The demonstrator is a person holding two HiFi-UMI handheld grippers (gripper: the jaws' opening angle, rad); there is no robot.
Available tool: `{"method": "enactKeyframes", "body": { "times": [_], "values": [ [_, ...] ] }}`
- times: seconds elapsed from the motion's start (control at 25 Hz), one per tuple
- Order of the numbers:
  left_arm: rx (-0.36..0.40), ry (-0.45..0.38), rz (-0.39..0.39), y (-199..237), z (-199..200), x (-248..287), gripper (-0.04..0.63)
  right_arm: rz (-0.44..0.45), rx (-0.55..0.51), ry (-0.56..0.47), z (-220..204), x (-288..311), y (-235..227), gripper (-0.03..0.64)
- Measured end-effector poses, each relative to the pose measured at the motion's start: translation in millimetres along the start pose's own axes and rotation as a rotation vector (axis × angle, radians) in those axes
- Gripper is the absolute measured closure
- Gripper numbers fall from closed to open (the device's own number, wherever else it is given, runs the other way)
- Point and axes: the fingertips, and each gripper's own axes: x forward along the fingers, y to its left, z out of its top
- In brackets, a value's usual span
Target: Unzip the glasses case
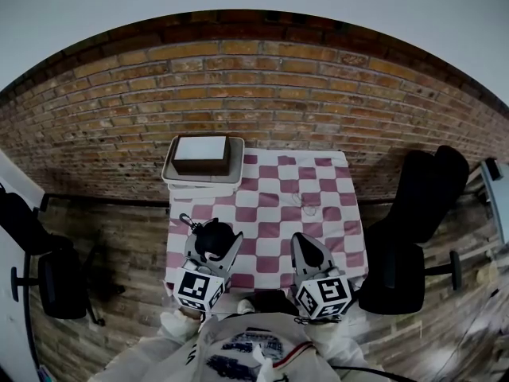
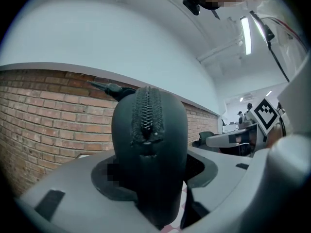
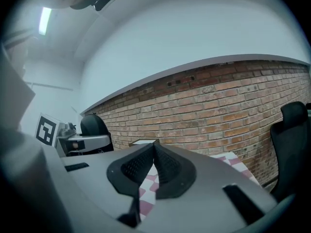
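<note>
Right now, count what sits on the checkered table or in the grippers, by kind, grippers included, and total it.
grippers: 2, the left gripper shut on the glasses case, the right gripper shut and empty
glasses case: 1
tray: 1
box in the tray: 1
total: 5

The pink-checked worktop (image 1: pixel 334 213) carries a box (image 1: pixel 200 151) on stacked trays (image 1: pixel 181 180) at its far left corner. A brick wall (image 1: pixel 278 86) stands behind, and a black chair (image 1: pixel 425 197) beside.
</note>
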Motion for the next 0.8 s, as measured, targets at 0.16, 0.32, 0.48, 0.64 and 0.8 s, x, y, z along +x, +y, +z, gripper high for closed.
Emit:
{"method": "enactKeyframes", "body": {
  "times": [0.16,0.32,0.48,0.64,0.8],
  "values": [
    [0.041,-0.001,-0.026,-7.4,2.2,3.0,0.342,0.022,0.005,-0.004,1.6,2.1,5.0,0.603],
    [0.058,-0.001,-0.057,-15.1,1.0,5.2,0.342,0.051,0.009,-0.018,7.1,8.0,9.5,0.603],
    [0.081,0.005,-0.084,-19.0,-1.8,8.6,0.342,0.116,-0.007,-0.033,18.3,16.8,27.2,0.603],
    [0.099,0.000,-0.110,-21.6,-2.3,11.3,0.342,0.164,-0.033,-0.044,26.8,25.5,42.5,0.603],
    [0.111,0.005,-0.128,-20.5,-2.9,13.2,0.342,0.184,-0.046,-0.049,31.4,35.5,49.6,0.603]
  ]
}}
